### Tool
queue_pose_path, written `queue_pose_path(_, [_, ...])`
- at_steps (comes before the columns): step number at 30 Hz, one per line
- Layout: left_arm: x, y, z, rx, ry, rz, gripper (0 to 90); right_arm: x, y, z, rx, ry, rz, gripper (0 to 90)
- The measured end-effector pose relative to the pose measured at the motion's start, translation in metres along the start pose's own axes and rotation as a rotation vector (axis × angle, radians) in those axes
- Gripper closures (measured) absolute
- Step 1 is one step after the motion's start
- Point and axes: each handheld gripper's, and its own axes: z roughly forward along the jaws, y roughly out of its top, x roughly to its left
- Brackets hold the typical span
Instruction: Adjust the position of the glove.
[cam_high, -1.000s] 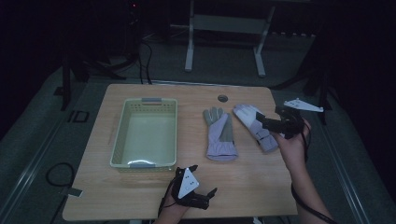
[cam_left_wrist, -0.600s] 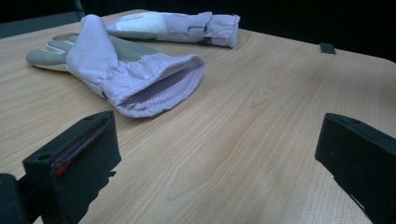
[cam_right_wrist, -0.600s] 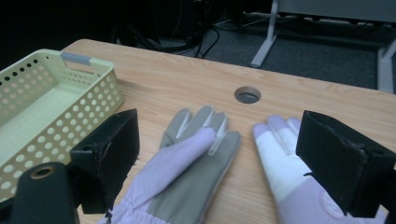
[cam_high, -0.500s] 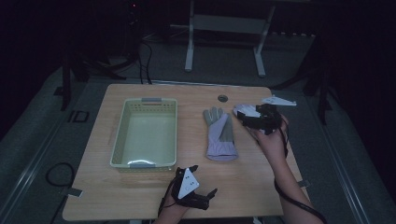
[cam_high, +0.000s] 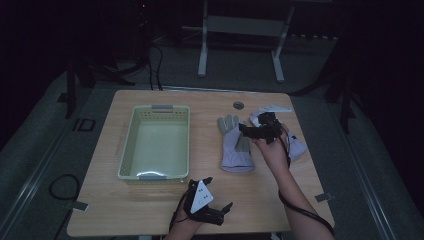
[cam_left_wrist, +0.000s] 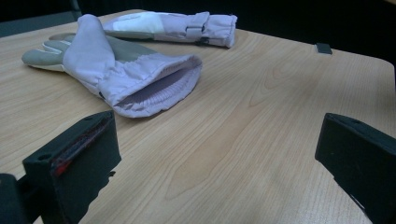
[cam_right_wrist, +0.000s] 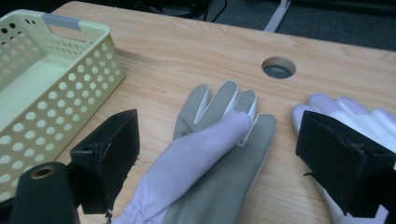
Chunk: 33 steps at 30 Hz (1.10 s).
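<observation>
Gloves lay side by side – our right gripper, jaws wide and empty, hovered over the near glove; we risked snagging both.

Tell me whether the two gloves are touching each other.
Apart. The left gripper view shows bare wood between the near glove and the far glove; the right gripper view shows the same gap.
</observation>
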Motion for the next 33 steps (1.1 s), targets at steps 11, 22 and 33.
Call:
queue_pose_path(11, [0.000,0.000,0.000,-0.001,-0.004,-0.005,0.1,0.002,-0.015,0.040,0.076,0.005,0.037,14.6])
queue_pose_path(22, [0.000,0.000,0.000,-0.001,-0.009,-0.007,0.1,-0.004,-0.039,0.069,0.156,0.012,0.111,22.6])
queue_pose_path(33, [0.000,0.000,0.000,0.001,-0.010,-0.006,0.1,-0.003,-0.051,0.082,0.220,0.007,0.069,40.4])
